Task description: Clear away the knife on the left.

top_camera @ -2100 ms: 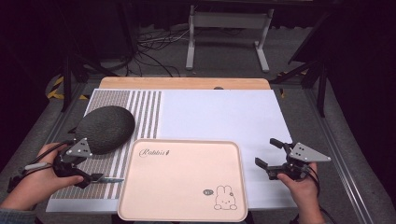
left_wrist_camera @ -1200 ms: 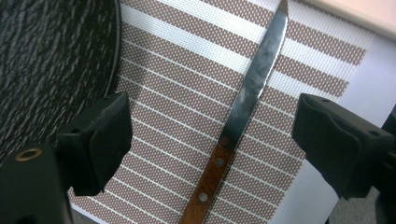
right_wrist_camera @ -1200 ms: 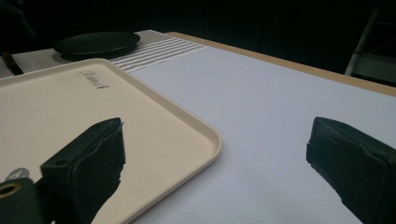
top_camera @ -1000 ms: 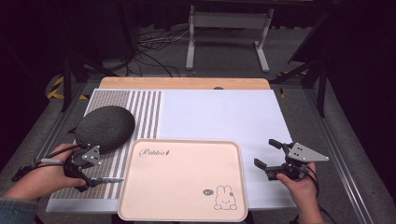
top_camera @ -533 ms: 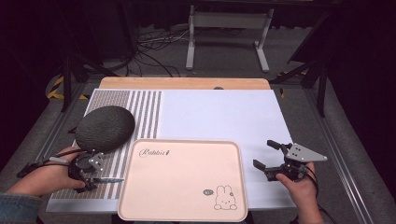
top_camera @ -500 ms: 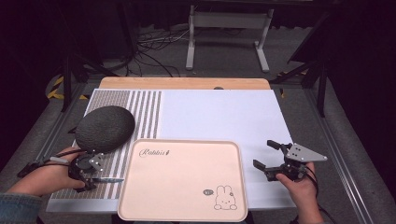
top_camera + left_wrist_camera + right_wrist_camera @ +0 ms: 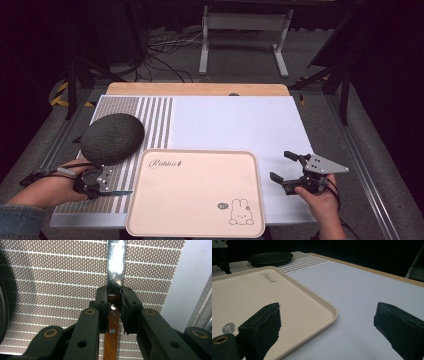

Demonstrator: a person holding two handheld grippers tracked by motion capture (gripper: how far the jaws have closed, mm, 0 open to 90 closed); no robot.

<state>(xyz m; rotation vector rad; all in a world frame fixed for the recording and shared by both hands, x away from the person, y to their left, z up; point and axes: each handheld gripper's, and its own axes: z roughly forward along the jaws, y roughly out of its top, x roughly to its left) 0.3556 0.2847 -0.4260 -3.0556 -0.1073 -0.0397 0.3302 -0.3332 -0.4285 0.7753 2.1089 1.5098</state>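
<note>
Pink tray (image 7: 195, 192) taken as landmark, lying on the surface (image 7: 235, 120) at its near edge. Beyond the tray's left corner, dark round plate (image 7: 112, 138) on the striped mat (image 7: 150, 112). Just left of the tray, left hand-held gripper (image 7: 102, 186) closed narrow on the wooden handle of a knife (image 7: 115, 277), blade flat on the mat, tip near the tray rim. Right of the tray, right hand-held gripper (image 7: 285, 170) spread wide, holding nothing.

Main risk, as judged: thin handle turning or slipping between the jaws when lifted, blade striking the tray rim.

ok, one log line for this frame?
left tool: shut on knife handle, over striped mat | right tool: open, beside tray | plate: on mat
</note>
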